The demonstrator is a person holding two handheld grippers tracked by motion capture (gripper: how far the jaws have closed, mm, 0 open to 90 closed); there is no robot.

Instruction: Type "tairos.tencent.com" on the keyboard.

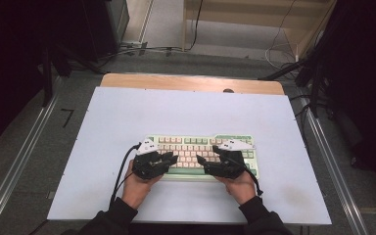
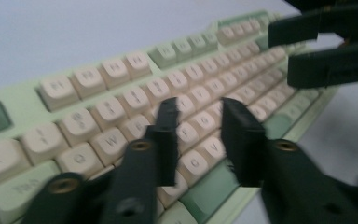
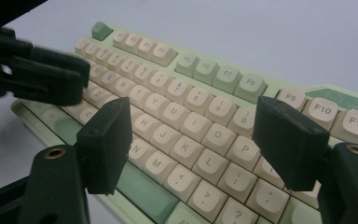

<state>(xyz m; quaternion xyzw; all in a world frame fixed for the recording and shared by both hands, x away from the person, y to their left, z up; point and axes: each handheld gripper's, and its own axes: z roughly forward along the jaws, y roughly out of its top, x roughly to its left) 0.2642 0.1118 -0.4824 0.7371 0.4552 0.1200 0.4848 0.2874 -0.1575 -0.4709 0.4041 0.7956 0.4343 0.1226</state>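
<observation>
A pale green keyboard point(image 1: 191, 142) with cream keys lies on the white table top point(image 1: 127, 112), near the front middle. My left gripper point(image 1: 173, 158) hovers over the keyboard's left half, jaws pointing right. In the left gripper view my left gripper point(image 2: 199, 112) stands open over the letter keys with a gap and nothing gripped. My right gripper point(image 1: 206, 152) sits over the right half, pointing left. In the right gripper view my right gripper point(image 3: 193, 116) is wide open above the keys. Each gripper view also shows the other gripper: the right gripper point(image 2: 317, 51) and the left gripper point(image 3: 51, 70).
A bare wooden strip point(image 1: 191, 82) runs along the table's far edge. Metal rails point(image 1: 24, 147) flank the table on both sides. Cables point(image 1: 142, 49) and wooden furniture point(image 1: 254, 19) lie on the floor beyond. White surface spreads to the left, right and behind the keyboard.
</observation>
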